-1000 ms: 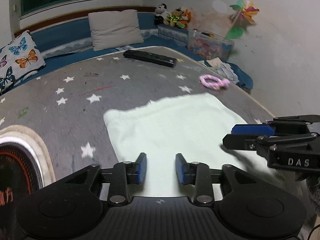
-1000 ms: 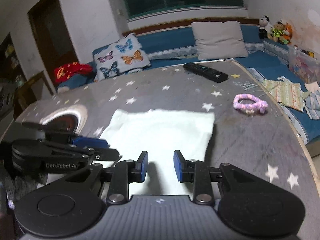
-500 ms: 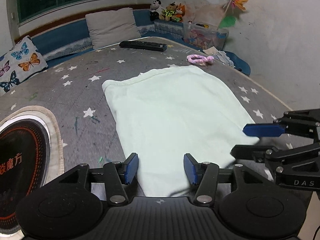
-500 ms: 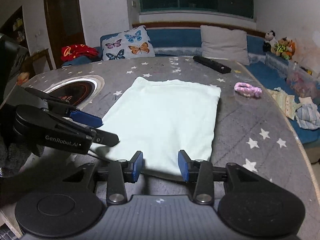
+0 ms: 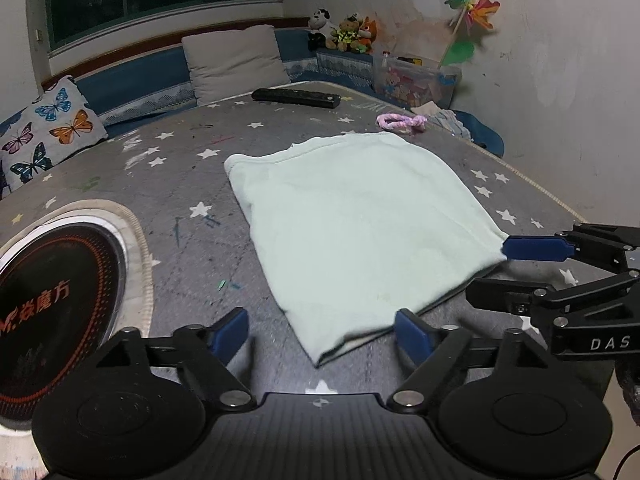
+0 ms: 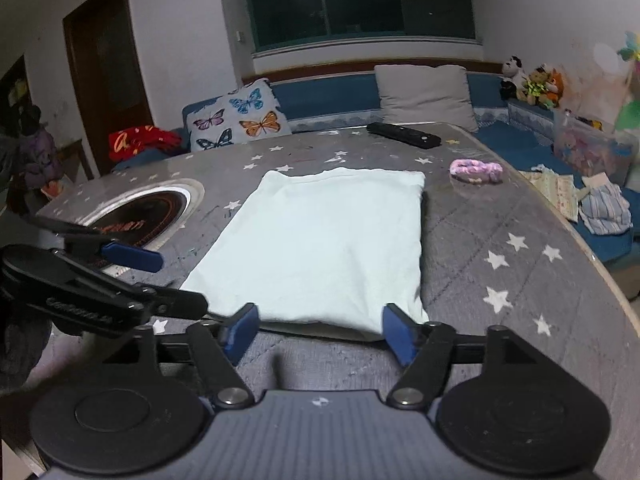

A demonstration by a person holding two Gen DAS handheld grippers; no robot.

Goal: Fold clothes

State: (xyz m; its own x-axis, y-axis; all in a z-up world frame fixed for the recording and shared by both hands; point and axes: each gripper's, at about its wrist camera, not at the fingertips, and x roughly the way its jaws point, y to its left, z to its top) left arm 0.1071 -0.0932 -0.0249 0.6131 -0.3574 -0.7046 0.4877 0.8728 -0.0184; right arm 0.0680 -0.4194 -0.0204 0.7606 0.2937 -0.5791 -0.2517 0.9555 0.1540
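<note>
A pale green folded cloth [image 5: 352, 224] lies flat on the grey star-patterned table; it also shows in the right wrist view [image 6: 324, 244]. My left gripper [image 5: 322, 334] is open and empty, its blue pads wide apart just short of the cloth's near-left corner. My right gripper [image 6: 320, 334] is open and empty at the cloth's near edge. The right gripper shows from the side in the left wrist view [image 5: 508, 268], by the cloth's near-right corner. The left gripper shows in the right wrist view [image 6: 164, 280], left of the cloth.
A round dark induction plate [image 5: 52, 300] is set in the table at left. A black remote [image 5: 296, 98] and a pink braided ring [image 5: 400, 122] lie beyond the cloth. Pillows [image 6: 424, 94], soft toys and a toy bin line the bench behind. The table edge [image 6: 600, 264] runs at right.
Both grippers have drawn back from over the cloth to its near edge and opened wide. The cloth now lies flat and free.
</note>
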